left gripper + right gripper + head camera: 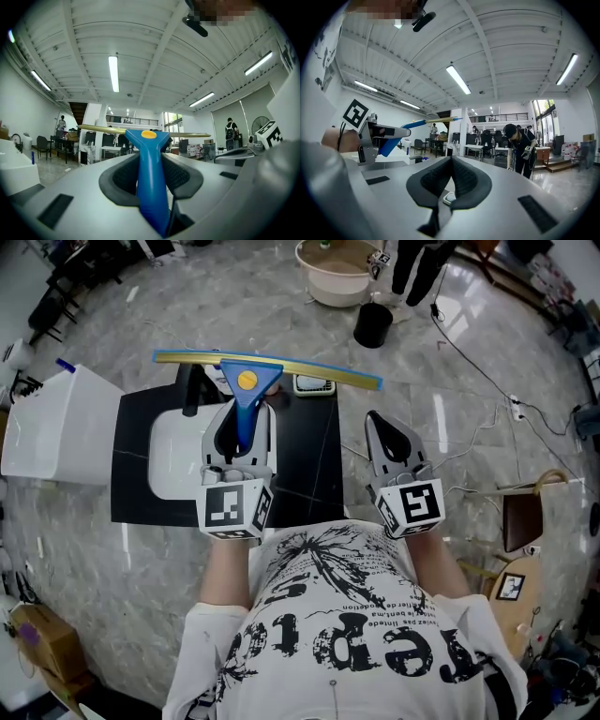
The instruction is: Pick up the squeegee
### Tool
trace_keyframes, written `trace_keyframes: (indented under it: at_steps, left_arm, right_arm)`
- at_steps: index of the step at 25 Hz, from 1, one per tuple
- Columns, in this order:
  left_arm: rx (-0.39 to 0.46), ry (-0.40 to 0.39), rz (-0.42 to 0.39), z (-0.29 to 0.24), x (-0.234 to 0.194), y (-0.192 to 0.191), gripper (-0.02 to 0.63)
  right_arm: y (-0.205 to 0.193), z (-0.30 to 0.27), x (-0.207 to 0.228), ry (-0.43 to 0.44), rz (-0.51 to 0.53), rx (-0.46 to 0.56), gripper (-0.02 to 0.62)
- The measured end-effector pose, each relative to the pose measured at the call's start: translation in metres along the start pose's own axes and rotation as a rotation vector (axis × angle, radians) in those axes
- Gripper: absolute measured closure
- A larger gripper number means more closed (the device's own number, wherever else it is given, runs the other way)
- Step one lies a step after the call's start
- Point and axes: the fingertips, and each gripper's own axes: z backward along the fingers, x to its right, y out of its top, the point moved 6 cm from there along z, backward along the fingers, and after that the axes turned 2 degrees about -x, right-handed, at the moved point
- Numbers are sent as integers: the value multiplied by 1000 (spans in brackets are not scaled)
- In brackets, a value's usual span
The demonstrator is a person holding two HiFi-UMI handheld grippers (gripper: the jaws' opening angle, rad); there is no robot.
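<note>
The squeegee point(309, 369) has a blue handle with a yellow button and a long yellow blade. It is held level above the black mat point(314, 474). My left gripper point(242, 427) is shut on its blue handle, and the blade crosses just beyond the jaw tips. In the left gripper view the squeegee point(148, 140) stands between the dark pads of the left gripper point(152, 180). My right gripper point(380, 423) hovers to the right of it, shut with nothing in it. In the right gripper view, the right gripper point(451, 161) has its pads together, and the squeegee point(401, 133) shows at the left.
A white basin point(173, 460) lies on the mat under the left gripper. A white box point(66, 423) stands at the left. Farther off are a beige tub point(337, 277), a black pot point(373, 324) and floor cables point(478, 362). A person in black point(518, 145) bends over ahead.
</note>
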Motion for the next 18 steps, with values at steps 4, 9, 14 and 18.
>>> trace_keyframes:
  at_steps: [4, 9, 14, 18]
  left_arm:
    - [0, 4, -4, 0, 2, 3, 466]
    - [-3, 10, -4, -1, 0, 0, 465]
    - [-3, 14, -3, -6, 0, 0, 466]
    - [-8, 18, 2, -10, -3, -4, 466]
  right_arm:
    - [2, 1, 6, -12, -6, 4, 583]
    - [-1, -5, 8, -15, -10, 3, 583]
    - [-1, -12, 9, -12, 5, -2, 583]
    - [-1, -18, 11, -15, 10, 3, 583]
